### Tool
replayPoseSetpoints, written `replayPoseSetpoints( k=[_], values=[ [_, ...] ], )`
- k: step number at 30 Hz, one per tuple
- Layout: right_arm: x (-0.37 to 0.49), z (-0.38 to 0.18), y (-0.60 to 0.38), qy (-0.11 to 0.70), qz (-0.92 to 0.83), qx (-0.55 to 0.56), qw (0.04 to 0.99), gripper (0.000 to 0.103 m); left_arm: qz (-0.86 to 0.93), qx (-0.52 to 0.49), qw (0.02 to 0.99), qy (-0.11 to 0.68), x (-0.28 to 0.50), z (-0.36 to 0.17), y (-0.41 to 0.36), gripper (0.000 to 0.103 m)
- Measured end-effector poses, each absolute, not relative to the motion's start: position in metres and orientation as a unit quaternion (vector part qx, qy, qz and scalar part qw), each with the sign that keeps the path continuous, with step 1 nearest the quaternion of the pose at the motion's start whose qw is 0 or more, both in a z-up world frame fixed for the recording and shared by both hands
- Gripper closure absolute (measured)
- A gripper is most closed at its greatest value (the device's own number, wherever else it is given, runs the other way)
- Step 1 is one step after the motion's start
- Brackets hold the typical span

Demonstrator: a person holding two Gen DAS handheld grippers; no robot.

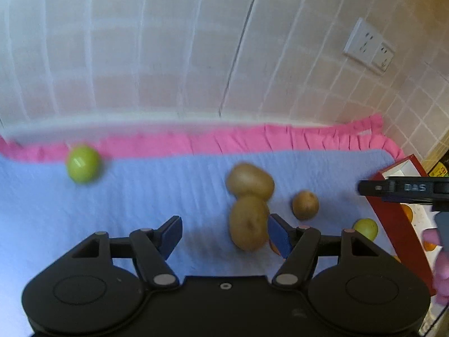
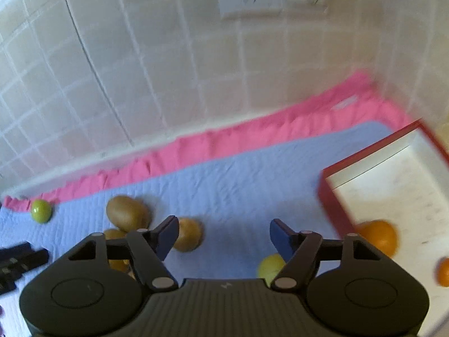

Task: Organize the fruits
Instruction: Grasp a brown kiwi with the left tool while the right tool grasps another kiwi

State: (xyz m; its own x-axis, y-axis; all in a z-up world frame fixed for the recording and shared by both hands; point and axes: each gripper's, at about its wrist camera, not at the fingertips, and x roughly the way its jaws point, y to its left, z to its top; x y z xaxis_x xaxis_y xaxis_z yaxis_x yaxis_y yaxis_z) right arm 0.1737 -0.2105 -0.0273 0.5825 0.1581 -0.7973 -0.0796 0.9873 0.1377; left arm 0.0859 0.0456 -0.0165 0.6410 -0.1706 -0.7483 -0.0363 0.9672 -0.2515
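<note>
We work over a blue mat (image 2: 238, 174) edged with a pink frill (image 1: 252, 140), spread against a tiled wall (image 1: 168, 42). At the right stands a red box (image 2: 331, 196) with a white floor, and two oranges (image 2: 378, 236) already lie in it. On the mat, three brown fruits, kiwis by their look though blur makes that a guess, sit left of the middle: two touching each other (image 1: 249, 182), and a smaller one (image 1: 305, 205) just to their right. One green fruit (image 1: 83, 163) rests far left by the frill; another (image 1: 366, 229) lies near the box's left wall.

Our left gripper (image 1: 224, 236) hangs over the mat with its fingers apart and nothing held; the nearer kiwi (image 1: 248, 221) sits just inside its right finger. Our right gripper (image 2: 224, 237) also has its fingers apart and empty, over bare mat between the smaller kiwi and the box, the green fruit peeking out beneath its right finger.

We judge the sorting partly done: oranges boxed, five fruits loose. Next, each gripper needs to centre on a fruit, drop around it and close gently, since round fruit rolls away from an off-centre pinch.
</note>
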Motion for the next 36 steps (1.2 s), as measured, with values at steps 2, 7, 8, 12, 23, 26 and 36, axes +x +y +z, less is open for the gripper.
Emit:
replayPoseSetpoints(
  k=[2, 7, 8, 12, 23, 26, 36],
  values=[
    [0.184, -0.041, -0.202, 0.467, 0.072, 0.041, 0.881, 0.039, -0.042, -0.141, 0.889, 0.435, 0.095, -0.031, 0.044, 0.023],
    [0.209, -0.066, -0.193, 0.495, 0.09, 0.061, 0.862, 0.04, -0.052, -0.165, 0.873, 0.457, 0.12, -0.055, 0.041, 0.023],
    [0.212, -0.069, -0.191, 0.5, 0.094, 0.065, 0.858, 0.04, -0.054, -0.169, 0.87, 0.46, 0.124, -0.058, 0.04, 0.023],
    [0.221, -0.08, -0.183, 0.512, 0.102, 0.063, 0.851, 0.04, -0.064, -0.18, 0.862, 0.47, 0.137, -0.068, 0.034, 0.023],
    [0.23, -0.098, -0.173, 0.531, 0.117, 0.066, 0.837, 0.044, -0.068, -0.177, 0.854, 0.485, 0.151, -0.083, 0.025, 0.031],
    [0.233, -0.101, -0.172, 0.534, 0.12, 0.069, 0.834, 0.047, -0.076, -0.18, 0.853, 0.484, 0.151, -0.083, 0.025, 0.042],
    [0.237, -0.102, -0.186, 0.537, 0.127, 0.121, 0.825, 0.061, -0.07, -0.161, 0.858, 0.482, 0.15, -0.078, 0.02, 0.044]
  ],
)
